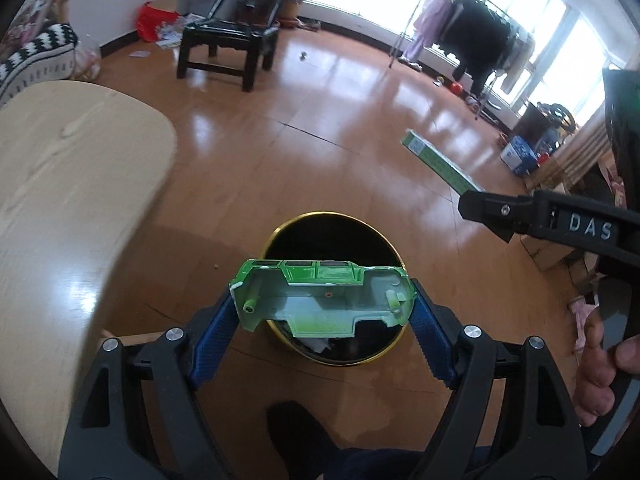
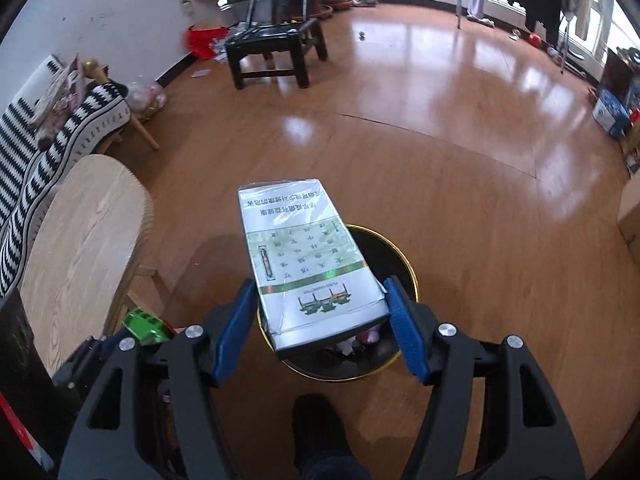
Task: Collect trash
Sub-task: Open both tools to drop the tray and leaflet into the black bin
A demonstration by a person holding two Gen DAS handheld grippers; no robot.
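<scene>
Left gripper is clenched on a green toy car shell, which we hold just above the mouth of the gold-rimmed trash bin straight ahead. Our right gripper clamps a flat white carton over the same bin. We judge both are ready to drop: centre each over the opening, release one at a time, and tip the carton's far end down, since it overhangs the far rim.

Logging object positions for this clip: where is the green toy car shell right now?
The green toy car shell is clamped in the left gripper, held over the open gold-rimmed bin on the floor.
</scene>
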